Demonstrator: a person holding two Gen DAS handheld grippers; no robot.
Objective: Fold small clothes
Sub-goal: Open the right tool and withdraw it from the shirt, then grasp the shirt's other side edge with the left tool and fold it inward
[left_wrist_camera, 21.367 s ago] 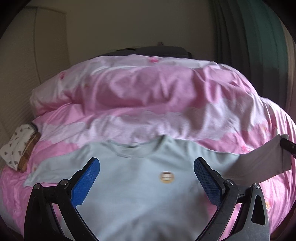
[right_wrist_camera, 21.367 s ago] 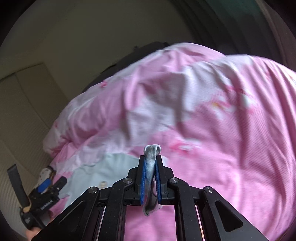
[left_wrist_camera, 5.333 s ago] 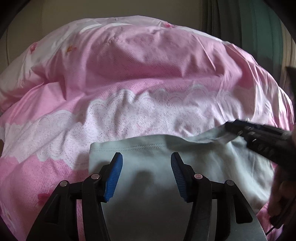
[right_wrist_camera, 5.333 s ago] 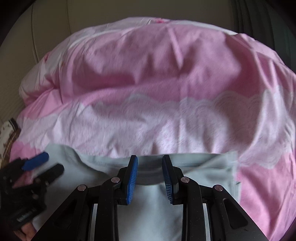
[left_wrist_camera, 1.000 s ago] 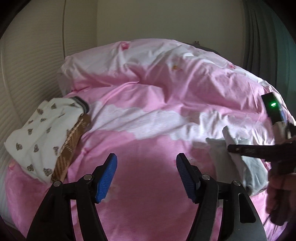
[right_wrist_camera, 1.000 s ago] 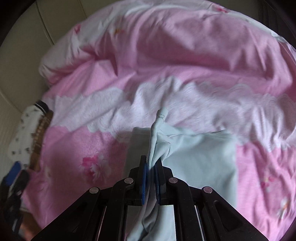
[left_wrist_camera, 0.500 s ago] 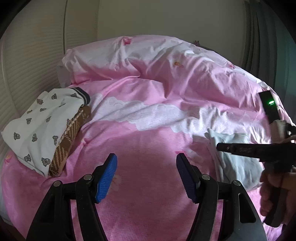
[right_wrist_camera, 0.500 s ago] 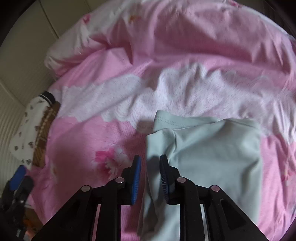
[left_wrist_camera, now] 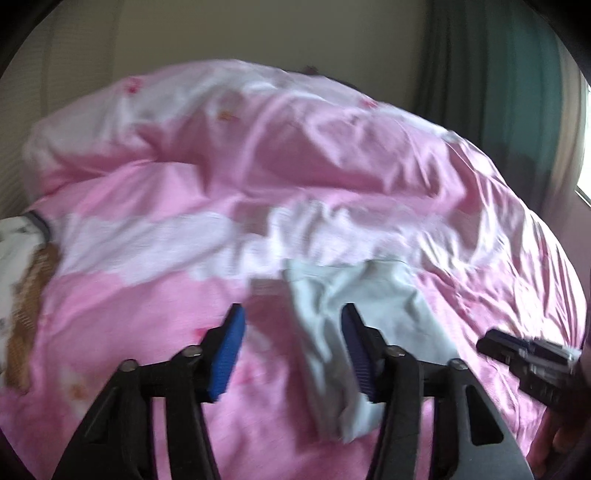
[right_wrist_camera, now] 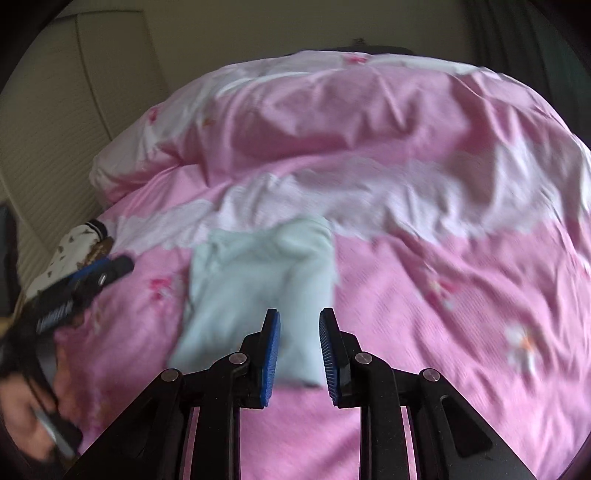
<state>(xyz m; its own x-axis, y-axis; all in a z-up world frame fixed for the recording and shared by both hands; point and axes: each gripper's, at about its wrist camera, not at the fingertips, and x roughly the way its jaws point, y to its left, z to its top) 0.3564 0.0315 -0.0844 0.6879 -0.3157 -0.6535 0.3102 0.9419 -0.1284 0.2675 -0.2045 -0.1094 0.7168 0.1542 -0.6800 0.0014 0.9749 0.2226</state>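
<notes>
2 hand-held grippers, left (left_wrist_camera: 293, 347) narrowing, right (right_wrist_camera: 297, 356) slightly parted, both empty over folded pale shirt (right_wrist_camera: 258, 280) on pink duvet (right_wrist_camera: 443, 295); patterned clothes (right_wrist_camera: 74, 247) lie left.

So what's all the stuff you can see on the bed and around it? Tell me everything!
Folded shirt: one, pale blue-grey, lying in the middle of the bed, held by neither gripper.
Quilt: one, pink with white bands and small flowers, covering the bed.
Patterned clothes: one small pile, white with dark specks over a brown piece, at the bed's left edge.
Curtain: one, dark green, behind the bed at the right.
Wall: cream, behind the bed.
Left gripper: one, black with blue pads, open, jaws just closing, over the shirt's left edge.
Right gripper: one, black with blue pads, slightly open, empty.
</notes>
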